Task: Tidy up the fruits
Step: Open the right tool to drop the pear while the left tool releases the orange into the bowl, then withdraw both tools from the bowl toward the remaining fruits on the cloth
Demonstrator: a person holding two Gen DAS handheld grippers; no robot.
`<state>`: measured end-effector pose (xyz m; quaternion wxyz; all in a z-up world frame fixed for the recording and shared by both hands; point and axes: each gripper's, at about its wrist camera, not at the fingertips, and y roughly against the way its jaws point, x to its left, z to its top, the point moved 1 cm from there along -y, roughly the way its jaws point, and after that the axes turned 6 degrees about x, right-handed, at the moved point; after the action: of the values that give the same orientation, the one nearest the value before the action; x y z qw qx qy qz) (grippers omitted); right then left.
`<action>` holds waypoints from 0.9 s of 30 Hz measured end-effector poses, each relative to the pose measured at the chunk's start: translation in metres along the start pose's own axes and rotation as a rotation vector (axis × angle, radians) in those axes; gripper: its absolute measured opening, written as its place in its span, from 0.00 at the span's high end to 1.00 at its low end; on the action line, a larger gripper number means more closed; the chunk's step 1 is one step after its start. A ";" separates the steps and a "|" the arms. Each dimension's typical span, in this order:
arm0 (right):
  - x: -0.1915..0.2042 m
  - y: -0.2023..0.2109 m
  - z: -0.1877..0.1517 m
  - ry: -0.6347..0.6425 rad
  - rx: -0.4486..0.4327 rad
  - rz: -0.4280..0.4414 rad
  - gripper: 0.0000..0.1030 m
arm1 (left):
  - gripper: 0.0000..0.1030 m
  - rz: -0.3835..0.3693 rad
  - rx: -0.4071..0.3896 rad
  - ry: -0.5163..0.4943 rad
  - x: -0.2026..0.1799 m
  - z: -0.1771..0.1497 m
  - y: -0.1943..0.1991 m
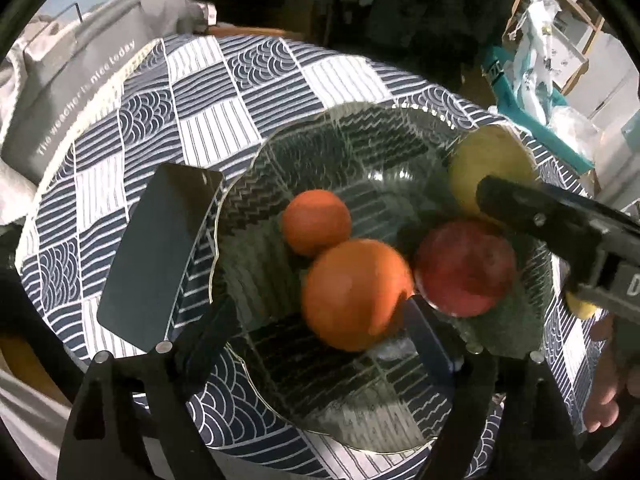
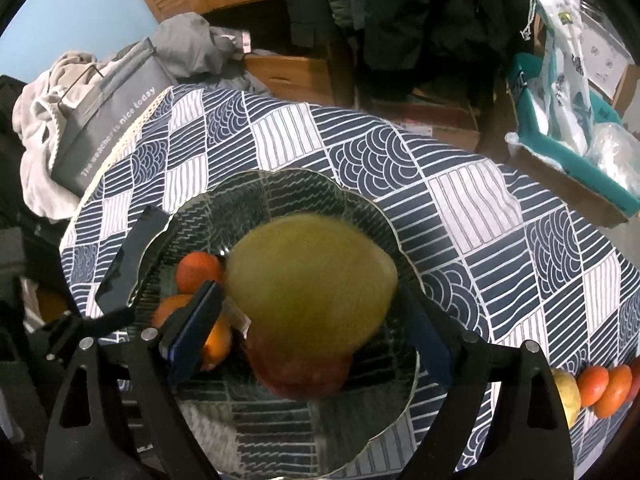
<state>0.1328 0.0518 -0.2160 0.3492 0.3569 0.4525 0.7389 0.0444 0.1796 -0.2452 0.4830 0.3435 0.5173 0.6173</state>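
The right gripper [image 2: 310, 320] is gripping the yellow-green apple [image 2: 312, 284] between its fingers, above the glass bowl [image 2: 304, 188]. The left gripper [image 1: 288, 280], fingers wide apart and holding nothing, is hovering over the bowl's two oranges [image 1: 356, 294] and red apple [image 1: 466, 268].

Yellow-green pear [image 2: 310, 284], blurred, seemingly above a red apple [image 1: 464, 268] and two oranges [image 1: 354, 294] in glass dish [image 1: 320, 144].

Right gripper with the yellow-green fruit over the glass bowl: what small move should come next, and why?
Probably lower it a little and open. The right gripper holds the yellow-green fruit between its fingers, above the red apple in the glass bowl, where two oranges already lie. Easing toward the bare far side would avoid dropping it on the apple.
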 end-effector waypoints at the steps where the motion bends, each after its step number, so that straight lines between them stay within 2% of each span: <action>1: 0.000 0.001 0.000 -0.001 -0.002 -0.001 0.13 | 0.15 -0.004 0.000 0.001 0.000 0.000 0.001; 10: -0.005 0.010 -0.003 -0.013 -0.015 -0.005 0.13 | 0.15 -0.010 -0.035 0.016 0.002 0.004 0.015; 18: -0.008 0.043 -0.006 -0.006 -0.088 -0.047 0.13 | 0.15 -0.043 -0.104 0.014 -0.003 0.002 0.046; 27: -0.012 0.085 -0.014 0.005 -0.158 -0.155 0.13 | 0.15 -0.069 -0.179 -0.014 -0.016 0.001 0.079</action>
<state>0.1109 0.0060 -0.1448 0.4314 0.2903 0.4199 0.7439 0.0311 0.1643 -0.1676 0.5365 0.2853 0.4684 0.6414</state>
